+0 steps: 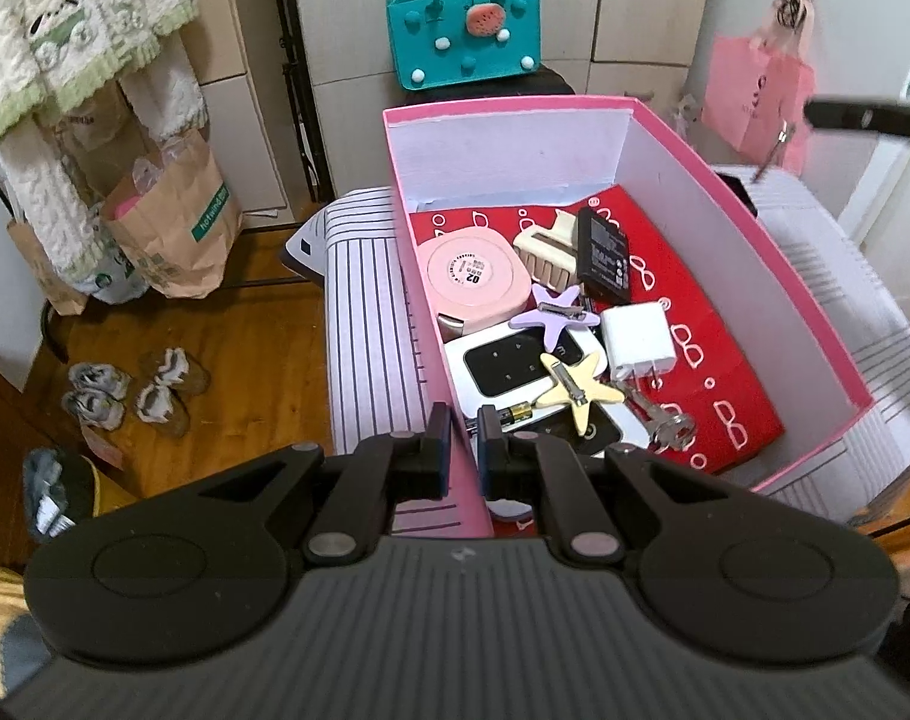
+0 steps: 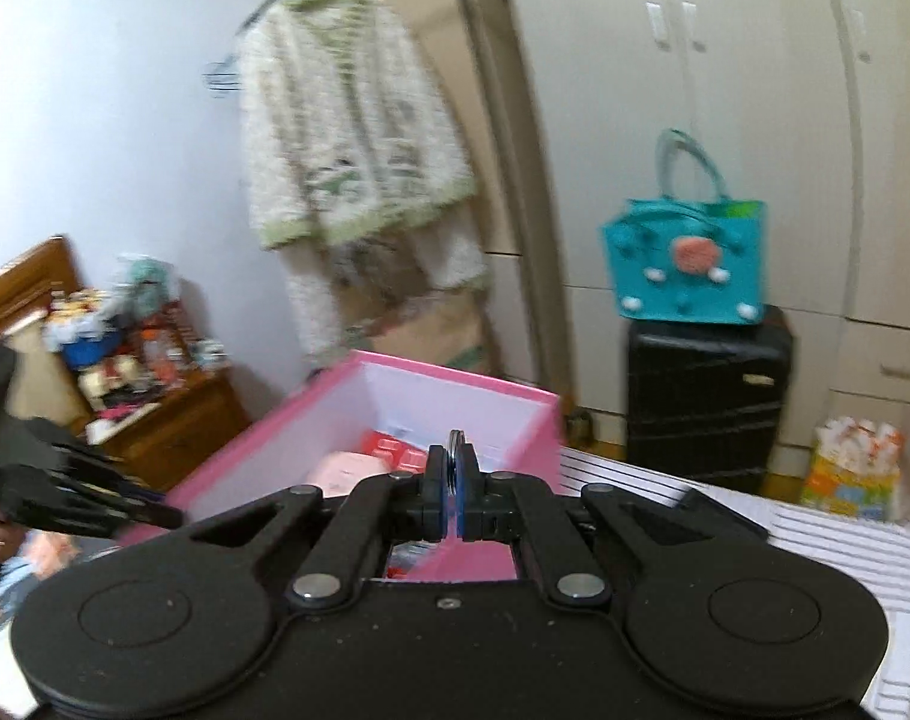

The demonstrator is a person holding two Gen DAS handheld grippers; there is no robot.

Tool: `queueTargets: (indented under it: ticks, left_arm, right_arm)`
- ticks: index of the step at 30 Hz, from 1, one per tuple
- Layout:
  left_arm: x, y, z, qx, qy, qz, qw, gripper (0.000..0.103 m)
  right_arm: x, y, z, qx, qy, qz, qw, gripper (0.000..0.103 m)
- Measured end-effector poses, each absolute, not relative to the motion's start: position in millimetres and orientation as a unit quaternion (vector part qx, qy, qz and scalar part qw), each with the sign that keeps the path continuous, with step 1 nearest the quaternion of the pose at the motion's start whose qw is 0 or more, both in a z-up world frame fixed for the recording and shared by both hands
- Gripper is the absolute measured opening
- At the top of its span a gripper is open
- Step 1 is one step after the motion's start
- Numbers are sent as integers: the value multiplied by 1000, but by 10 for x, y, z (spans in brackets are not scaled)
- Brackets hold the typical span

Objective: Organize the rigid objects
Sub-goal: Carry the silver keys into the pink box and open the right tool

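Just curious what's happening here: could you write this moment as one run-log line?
left gripper: shut on pink box near wall | right gripper: shut on thin metal ring | in box: white charger, yellow star hair clip

The left gripper point(image 1: 460, 420) is made of matte black plastic, with a ribbed dark grey body, two large round discs on its sides, flat linkage arms joined by silver round pivot pins, and a small pale mark in the middle of the ribbed part. The right gripper point(image 2: 453, 462) has the same black build, with two round discs, silver pivot pins and one small screw in the centre of its smooth body, which carries fine pale dust specks. Its fingers point(image 2: 435, 480) have blue pads on the inner faces.
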State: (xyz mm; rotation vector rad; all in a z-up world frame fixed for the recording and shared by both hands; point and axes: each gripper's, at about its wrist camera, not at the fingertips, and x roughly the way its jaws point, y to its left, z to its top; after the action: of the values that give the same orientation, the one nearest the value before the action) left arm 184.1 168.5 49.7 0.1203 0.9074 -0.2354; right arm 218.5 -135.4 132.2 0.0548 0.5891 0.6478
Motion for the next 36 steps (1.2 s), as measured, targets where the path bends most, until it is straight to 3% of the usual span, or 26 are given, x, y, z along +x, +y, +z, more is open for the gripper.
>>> queueTargets:
  ticks: [5,17,25,36]
  left_arm:
    - [1844,1652,512,80,441,-116,886,8]
    - [1844,1667,521,85,443,-119,885,8]
    - [1846,1669,526,80,441,-118,886,8]
    - [1844,1676,532,79,441,-119,886,8]
  right_arm:
    - [2129,-1123,1388,37,305,376,874,4]
    - [2002,-701,780,4,411,407,816,4]
    - [2020,-740,857,-41,378,367,849,4]
    - [2327,-395,987,-24,366,412,834,4]
